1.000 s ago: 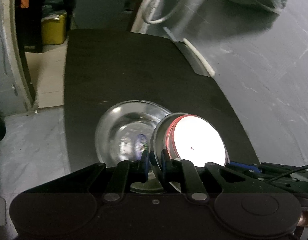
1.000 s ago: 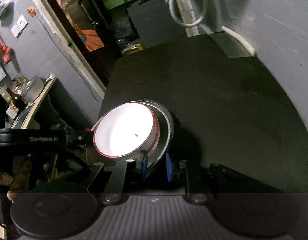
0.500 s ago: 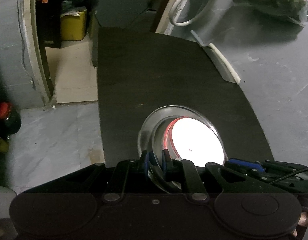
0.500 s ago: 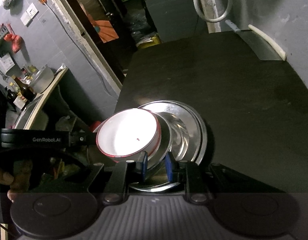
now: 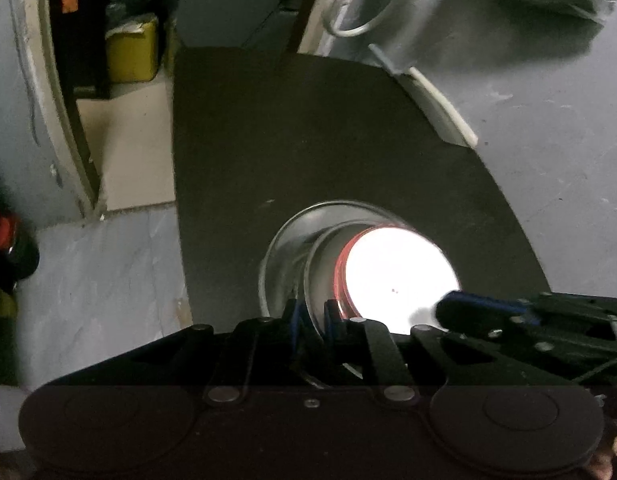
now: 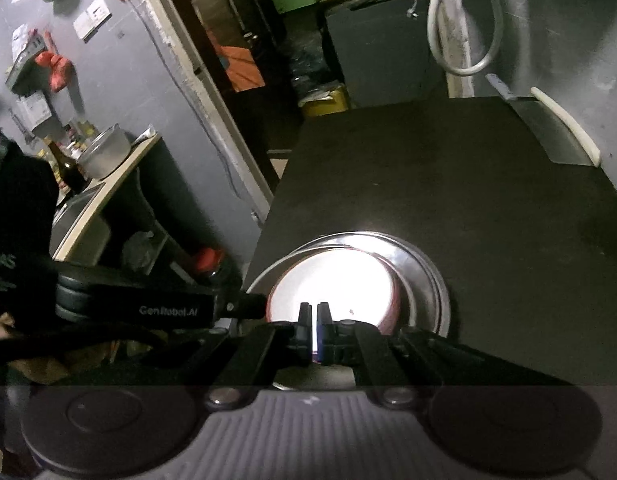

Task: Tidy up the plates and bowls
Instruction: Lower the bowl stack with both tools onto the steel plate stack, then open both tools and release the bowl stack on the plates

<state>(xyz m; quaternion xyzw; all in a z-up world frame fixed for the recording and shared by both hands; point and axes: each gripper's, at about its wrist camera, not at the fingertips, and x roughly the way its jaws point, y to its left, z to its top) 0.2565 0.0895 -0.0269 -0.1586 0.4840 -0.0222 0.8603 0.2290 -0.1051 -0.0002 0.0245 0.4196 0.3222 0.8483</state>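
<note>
Nearest the lens, the left claw (image 5: 310, 318) stays clamped on the thin rim of the steel bowl (image 5: 322, 276), while the right claw (image 6: 312, 326) has shifted onto the near rim of the white, red-edged bowl (image 6: 332, 280) and pinches it almost shut. Around the steel bowl, the wide shiny steel plate (image 6: 424, 268), half a second ago offset, now sits centred under it on the matte black desk (image 6: 448, 184), so the stack looks nearly seated.
</note>
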